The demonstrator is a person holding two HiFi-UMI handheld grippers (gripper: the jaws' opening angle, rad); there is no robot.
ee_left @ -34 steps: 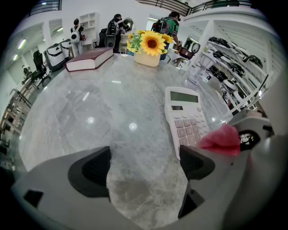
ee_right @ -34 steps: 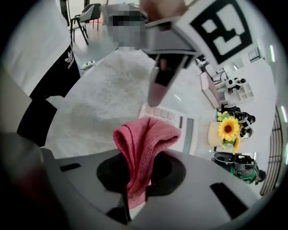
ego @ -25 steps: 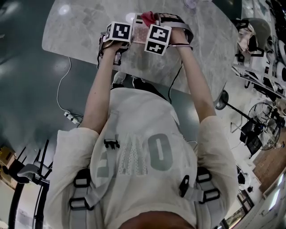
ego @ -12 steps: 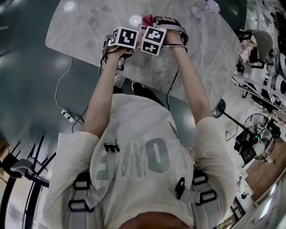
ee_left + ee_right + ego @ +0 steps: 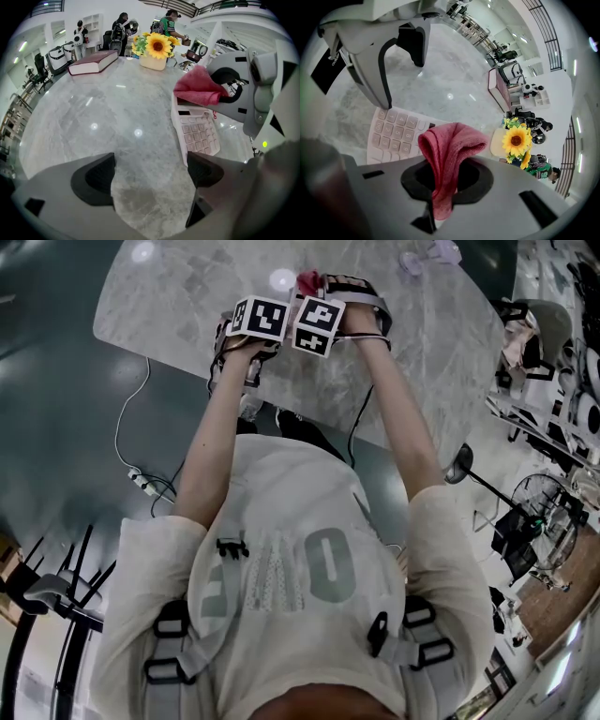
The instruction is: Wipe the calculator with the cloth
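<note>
I clamp cloth [image 5: 450, 145] in right hand-held gripper [image 5: 445, 180] over calculator [image 5: 396, 136]; left hand-held gripper [image 5: 150, 173] gapes empty. Next, probably sweep keys toward 6 o'clock.

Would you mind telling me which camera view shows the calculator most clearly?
The left gripper view: the calculator shows its display and keypad there. The right gripper view shows only part of the keypad, behind the cloth. In the head view I cannot make it out.

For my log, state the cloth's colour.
The cloth is pinkish red, clearest in the right gripper view.
</note>
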